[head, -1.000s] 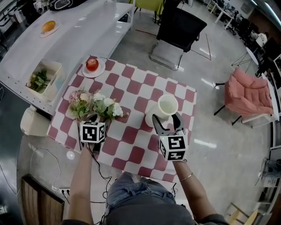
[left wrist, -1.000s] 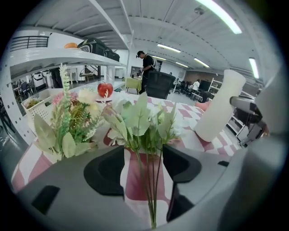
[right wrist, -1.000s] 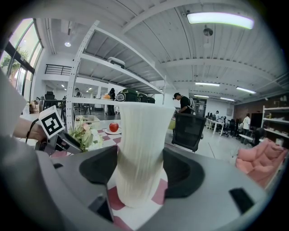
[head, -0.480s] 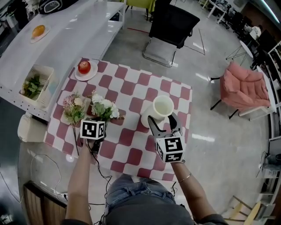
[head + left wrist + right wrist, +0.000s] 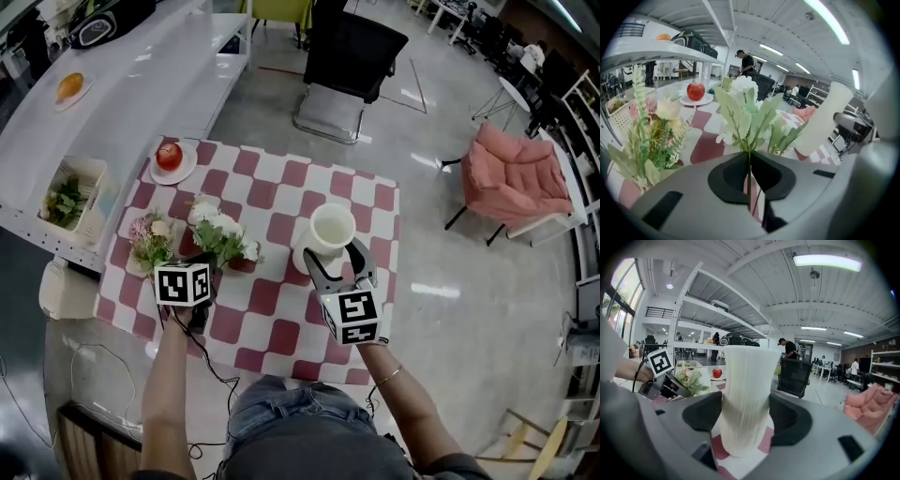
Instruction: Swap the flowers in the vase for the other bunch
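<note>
Left gripper (image 5: 749, 161): your jaws have just closed and now pinch the white bunch (image 5: 747, 112) by its stems, likely for lifting.
Right gripper (image 5: 746, 416): clamped on the empty vase (image 5: 745, 394), steadying it at the white bunch's 3 o'clock.
Pink bunch (image 5: 150, 239): lying at 9 o'clock, apparently set aside.

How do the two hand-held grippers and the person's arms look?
Both the left gripper and the right gripper carry a white cube with black square markers. Their bodies are grey, with black pads. A black cable hangs from the left one. The forearms are without sleeves; a thin bracelet circles the right wrist.
</note>
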The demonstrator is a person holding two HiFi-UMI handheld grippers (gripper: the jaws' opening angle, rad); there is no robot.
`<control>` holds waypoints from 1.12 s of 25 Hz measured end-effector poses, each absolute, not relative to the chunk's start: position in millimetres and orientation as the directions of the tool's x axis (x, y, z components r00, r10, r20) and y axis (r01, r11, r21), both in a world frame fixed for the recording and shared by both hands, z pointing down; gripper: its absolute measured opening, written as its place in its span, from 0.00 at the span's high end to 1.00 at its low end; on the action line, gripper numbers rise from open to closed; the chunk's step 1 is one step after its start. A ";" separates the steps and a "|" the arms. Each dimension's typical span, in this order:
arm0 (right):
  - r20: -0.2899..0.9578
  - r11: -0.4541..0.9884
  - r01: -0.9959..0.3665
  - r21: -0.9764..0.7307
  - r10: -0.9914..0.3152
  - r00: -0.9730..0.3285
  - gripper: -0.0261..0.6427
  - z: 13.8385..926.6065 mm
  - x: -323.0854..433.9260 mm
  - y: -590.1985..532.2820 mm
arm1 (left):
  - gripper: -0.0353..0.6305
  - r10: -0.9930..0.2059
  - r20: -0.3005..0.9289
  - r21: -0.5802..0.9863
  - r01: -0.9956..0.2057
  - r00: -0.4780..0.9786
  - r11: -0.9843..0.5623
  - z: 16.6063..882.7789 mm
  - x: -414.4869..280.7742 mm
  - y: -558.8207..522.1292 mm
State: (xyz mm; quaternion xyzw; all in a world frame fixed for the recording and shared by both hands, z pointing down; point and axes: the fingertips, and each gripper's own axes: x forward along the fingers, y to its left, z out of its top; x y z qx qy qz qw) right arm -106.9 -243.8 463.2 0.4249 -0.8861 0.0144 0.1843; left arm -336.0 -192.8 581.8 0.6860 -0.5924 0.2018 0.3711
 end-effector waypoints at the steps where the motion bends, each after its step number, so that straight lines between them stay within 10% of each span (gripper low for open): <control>1: 0.339 0.638 -0.759 0.131 -0.748 -0.570 0.48 463.4 -107.0 -243.7 | 0.90 -0.683 0.697 0.269 -0.963 0.217 -0.032 571.6 -334.7 -194.6; 14: 0.329 0.647 -0.753 0.122 -0.742 -0.584 0.48 464.2 -105.2 -241.3 | 0.90 -0.910 0.283 0.340 -0.919 0.302 -0.199 384.4 -275.9 -233.6; 28: 0.330 0.645 -0.754 0.123 -0.743 -0.582 0.48 460.2 -109.6 -243.6 | 0.90 -0.879 -0.084 0.311 -0.826 0.469 -0.471 211.8 -181.9 -265.2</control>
